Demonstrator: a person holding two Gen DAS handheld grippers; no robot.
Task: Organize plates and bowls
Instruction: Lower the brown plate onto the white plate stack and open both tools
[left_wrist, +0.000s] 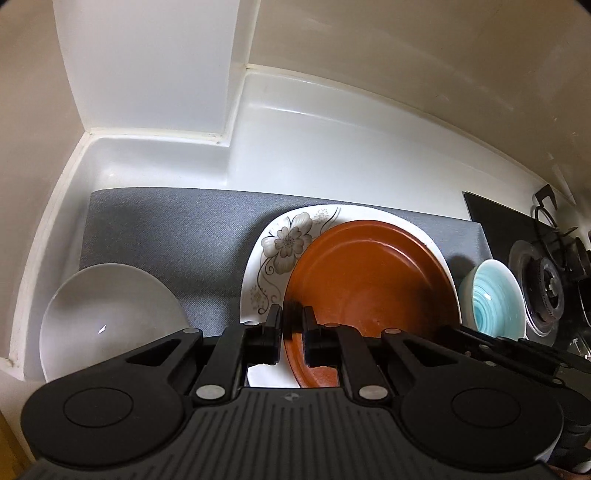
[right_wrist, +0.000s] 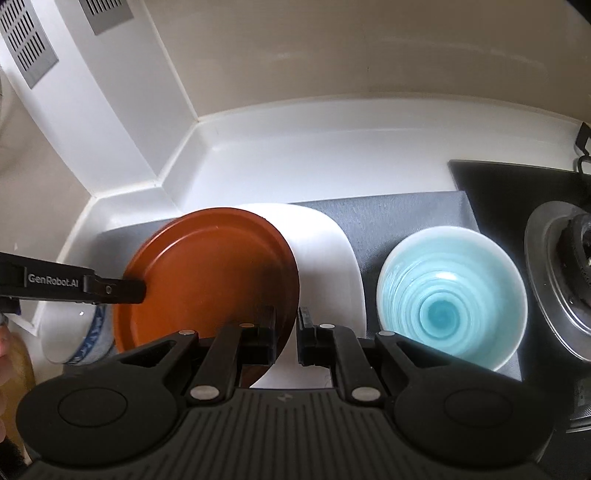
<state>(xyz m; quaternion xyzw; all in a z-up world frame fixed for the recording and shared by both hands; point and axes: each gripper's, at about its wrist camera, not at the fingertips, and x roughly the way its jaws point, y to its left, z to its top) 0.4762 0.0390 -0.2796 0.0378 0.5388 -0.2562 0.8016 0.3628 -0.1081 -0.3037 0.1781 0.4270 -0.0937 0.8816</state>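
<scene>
Left claw (left_wrist: 292, 325) is pinching the near-left rim of the brown plate (left_wrist: 369, 291), fingers nearly together with the rim between them. From the right wrist view the same claw (right_wrist: 142, 291) is reaching in from the left, its tip on the brown plate's (right_wrist: 207, 280) left edge. Right claw (right_wrist: 286, 326) is straddling the plate's right rim, one finger over the plate and one outside it; the fingers are narrowly parted and contact is not clear, so I cannot tell if it is gripping.

Brown plate is sitting tilted on the white plate (left_wrist: 284, 240), a floral one, which is lying on the grey mat (left_wrist: 177, 229); in the right view the white plate (right_wrist: 328, 254) is showing to the right of the brown one. White bowl (left_wrist: 107, 317) is resting left of the plates, at the mat's left end. Blue bowl (right_wrist: 450, 295) is standing upright on the mat just right of the white plate, apart from it. Burner (right_wrist: 565, 273) is sitting further right on the black stove.
</scene>
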